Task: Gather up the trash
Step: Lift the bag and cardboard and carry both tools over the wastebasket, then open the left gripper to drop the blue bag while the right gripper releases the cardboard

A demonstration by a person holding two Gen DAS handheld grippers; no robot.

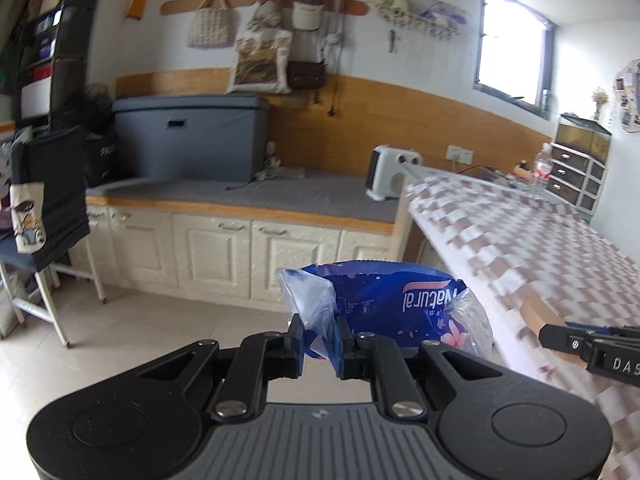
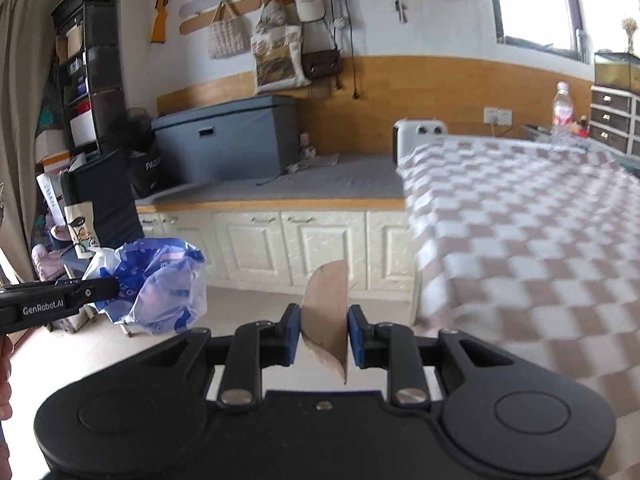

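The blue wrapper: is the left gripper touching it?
Touching. The left wrist view shows the left gripper shut on the blue wrapper, with the plastic pinched between both pads.

Each hand-held gripper point(image 1: 320, 340) point(image 2: 323, 336) is black plastic: two round-lobed shoulders, linkage arms pinned with silver screws, blue pads point(image 2: 356, 338) on the fingers. The left one has a ribbed grey centre plate point(image 1: 320, 440); its side reads "GenRobot.AI" point(image 2: 43, 309).

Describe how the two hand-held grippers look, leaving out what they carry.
Both are black, with rounded housings, silver screws and blue finger pads. The left hand-held gripper has a grey ribbed centre plate; its side reads "GenRobot.AI". The right hand-held gripper has an all-black plate.
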